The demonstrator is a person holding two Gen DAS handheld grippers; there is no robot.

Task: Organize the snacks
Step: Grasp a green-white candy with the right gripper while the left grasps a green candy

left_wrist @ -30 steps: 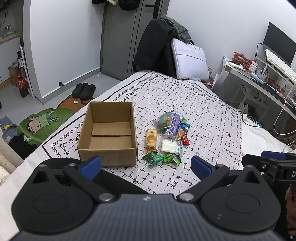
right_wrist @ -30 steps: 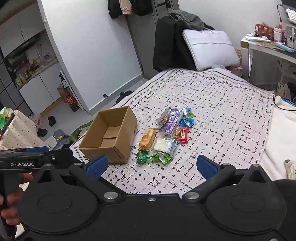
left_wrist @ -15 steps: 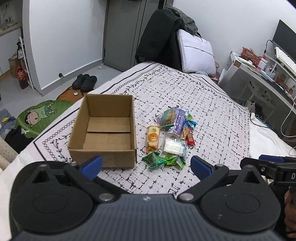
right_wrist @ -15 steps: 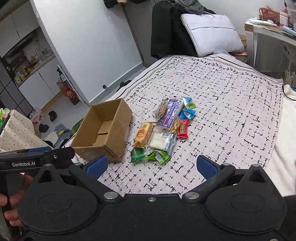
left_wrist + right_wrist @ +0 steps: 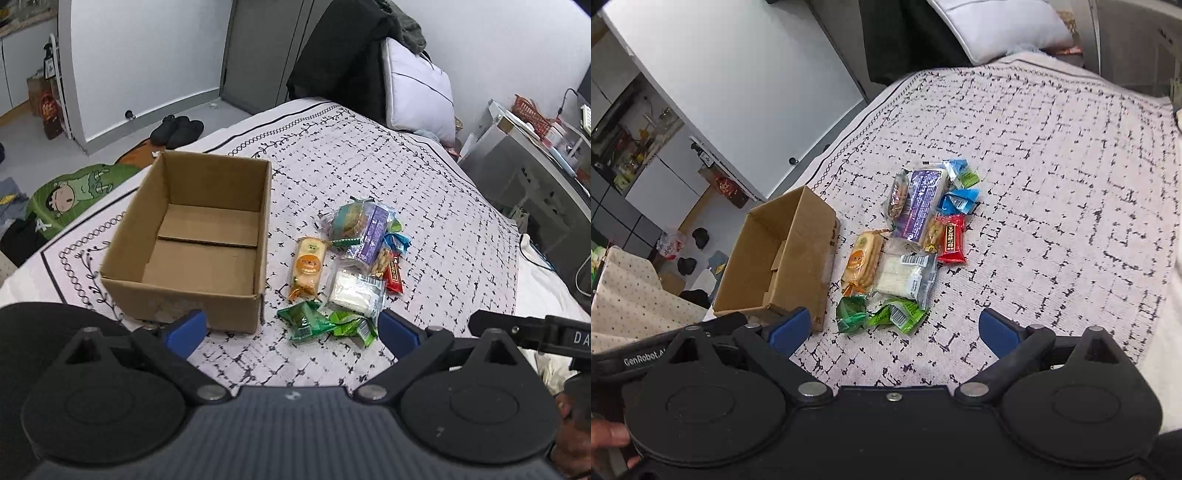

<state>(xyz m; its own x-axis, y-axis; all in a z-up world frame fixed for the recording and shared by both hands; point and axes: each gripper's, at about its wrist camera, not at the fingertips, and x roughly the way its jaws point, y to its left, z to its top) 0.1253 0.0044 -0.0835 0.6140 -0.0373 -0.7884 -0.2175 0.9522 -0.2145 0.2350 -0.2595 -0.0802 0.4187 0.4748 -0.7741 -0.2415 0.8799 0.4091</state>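
Patterned bedspread fills both views, larger than a second ago as we drop closer; snack pile mid-frame, empty cardboard box just left of it; left gripper spread wide, empty; right gripper starting to close, nothing between; pickup looks imminent.

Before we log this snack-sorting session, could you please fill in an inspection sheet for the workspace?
Surface: bedspread, white with black dashes.
Job's things: cardboard box open and empty; snack packets in a loose pile beside it, none boxed.
Clutter: nothing seen on the bedspread.
Grippers: left gripper open, nothing between its fingers; right gripper wide, jaws closing slightly, nothing between them.
Cables: cable lies at the bed's far edge.
Surroundings: pillow, slippers, desk.
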